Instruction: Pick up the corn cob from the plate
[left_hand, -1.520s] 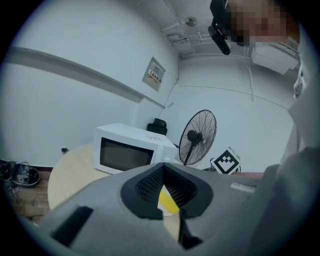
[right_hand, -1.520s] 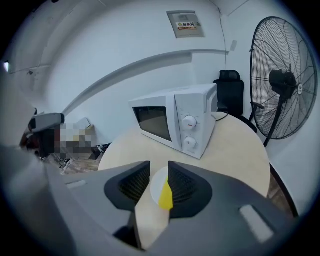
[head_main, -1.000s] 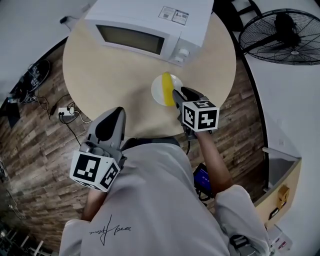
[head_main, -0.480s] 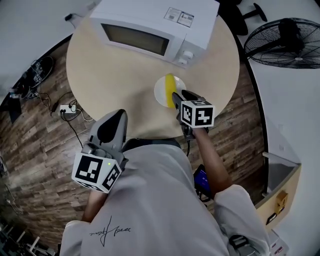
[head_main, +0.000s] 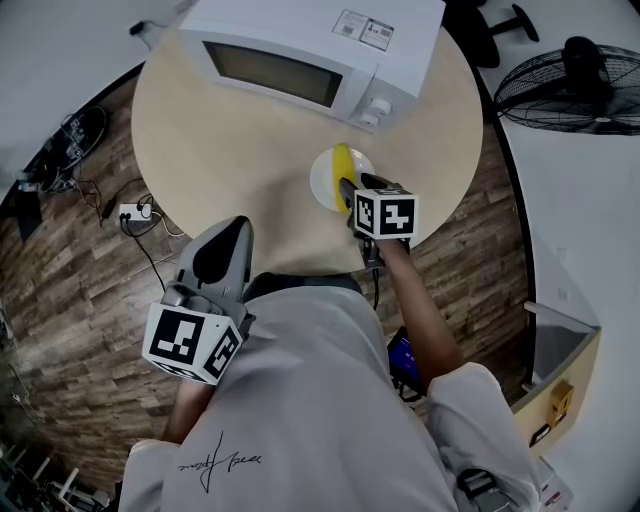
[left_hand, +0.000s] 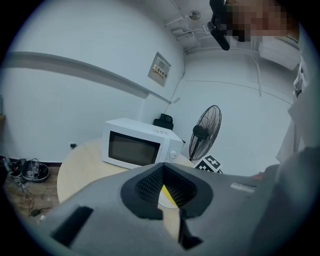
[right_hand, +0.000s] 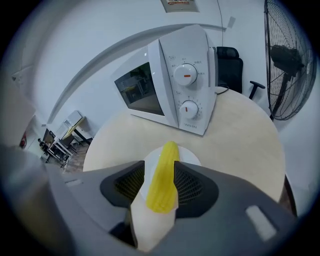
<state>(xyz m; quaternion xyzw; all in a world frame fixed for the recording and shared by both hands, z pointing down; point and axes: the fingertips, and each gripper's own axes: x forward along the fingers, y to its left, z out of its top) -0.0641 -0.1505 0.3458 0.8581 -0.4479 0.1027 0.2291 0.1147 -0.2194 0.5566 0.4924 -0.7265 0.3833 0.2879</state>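
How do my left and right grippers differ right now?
The left gripper has its jaws together and empty; the right gripper has jaws apart, just been opening, with the corn cob between them. The left gripper is held back by the near edge of the table; the right gripper reaches over the plate. Both face the microwave.

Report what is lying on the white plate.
A yellow corn cob lies on the plate; nothing else shows there. The plate's surface under the cob is covered.
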